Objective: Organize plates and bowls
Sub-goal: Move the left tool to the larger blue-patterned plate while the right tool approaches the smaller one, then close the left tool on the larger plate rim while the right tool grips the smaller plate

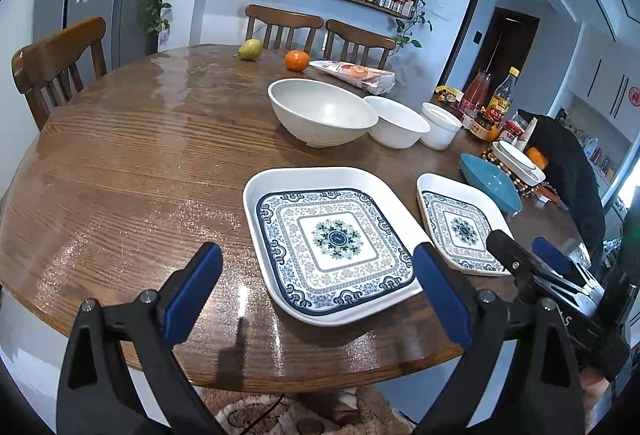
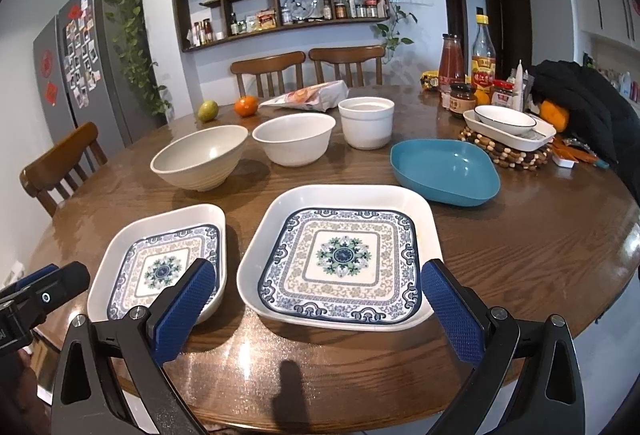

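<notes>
Two square white plates with blue patterns lie near the table's front edge: a left one (image 1: 328, 243) (image 2: 160, 263) and a right one (image 1: 460, 223) (image 2: 340, 255). A blue dish (image 2: 444, 171) (image 1: 490, 183) sits behind them. Beyond stand a big cream bowl (image 1: 320, 115) (image 2: 200, 159), a white bowl (image 1: 396, 121) (image 2: 294, 143) and a white cup-like bowl (image 1: 440, 125) (image 2: 366, 121). My left gripper (image 1: 318, 275) is open and empty over the front edge, near the left plate. My right gripper (image 2: 320, 295) is open and empty before the right plate.
The round wooden table (image 1: 140, 175) holds a pear (image 1: 250, 49), an orange (image 1: 297, 59), a snack bag (image 2: 308, 97), sauce bottles and jars (image 2: 472, 75), and a white dish on a beaded trivet (image 2: 508, 135). Chairs (image 1: 52, 63) stand around it. A black jacket (image 2: 576, 103) lies at right.
</notes>
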Demonstrator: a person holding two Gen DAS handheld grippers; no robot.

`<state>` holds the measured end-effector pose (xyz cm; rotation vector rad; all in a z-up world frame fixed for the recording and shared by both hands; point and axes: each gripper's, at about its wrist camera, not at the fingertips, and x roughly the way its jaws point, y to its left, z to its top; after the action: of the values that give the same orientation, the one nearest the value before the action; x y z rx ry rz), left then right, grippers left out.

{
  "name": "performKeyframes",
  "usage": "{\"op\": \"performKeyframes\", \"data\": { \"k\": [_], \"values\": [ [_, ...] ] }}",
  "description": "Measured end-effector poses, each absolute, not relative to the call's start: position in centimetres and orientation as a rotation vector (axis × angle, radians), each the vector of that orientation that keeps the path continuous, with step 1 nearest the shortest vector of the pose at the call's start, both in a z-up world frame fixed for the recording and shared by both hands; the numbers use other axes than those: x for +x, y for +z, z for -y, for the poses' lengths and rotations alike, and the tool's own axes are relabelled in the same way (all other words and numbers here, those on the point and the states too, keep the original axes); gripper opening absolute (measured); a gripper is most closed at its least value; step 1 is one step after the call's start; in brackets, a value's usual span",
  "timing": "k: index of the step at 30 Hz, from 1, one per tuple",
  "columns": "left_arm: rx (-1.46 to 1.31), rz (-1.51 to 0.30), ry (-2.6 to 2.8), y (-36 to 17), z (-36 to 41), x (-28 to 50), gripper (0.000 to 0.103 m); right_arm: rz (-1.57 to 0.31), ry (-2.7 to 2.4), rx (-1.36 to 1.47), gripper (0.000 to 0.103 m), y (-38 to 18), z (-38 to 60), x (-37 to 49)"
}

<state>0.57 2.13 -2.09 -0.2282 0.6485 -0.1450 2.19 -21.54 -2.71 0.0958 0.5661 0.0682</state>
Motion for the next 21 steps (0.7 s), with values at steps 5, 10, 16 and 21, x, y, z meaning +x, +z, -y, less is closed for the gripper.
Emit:
{"op": "performKeyframes", "data": {
  "k": [5, 10, 16, 21],
  "values": [
    [-0.232, -0.64, -0.146, -1.9, -2.3, 0.5, 0.077, -0.549, 0.093, 0.117, 0.103, -2.5, 21.7, 2.3],
    [-0.264, -0.647, -0.152, -2.0, -2.6, 0.7, 0.069, -0.54, 0.137, 0.127, 0.083, -2.3, 21.7, 2.7],
    [-0.312, -0.706, -0.184, -2.7, -3.0, 1.7, 0.056, -0.557, 0.368, 0.206, 0.038, -0.7, 21.4, 4.9],
    [-0.329, -0.756, -0.181, -3.6, -3.0, 2.6, 0.05, -0.675, 0.493, 0.178, 0.038, -0.9, 18.3, 8.5]
  ]
}}
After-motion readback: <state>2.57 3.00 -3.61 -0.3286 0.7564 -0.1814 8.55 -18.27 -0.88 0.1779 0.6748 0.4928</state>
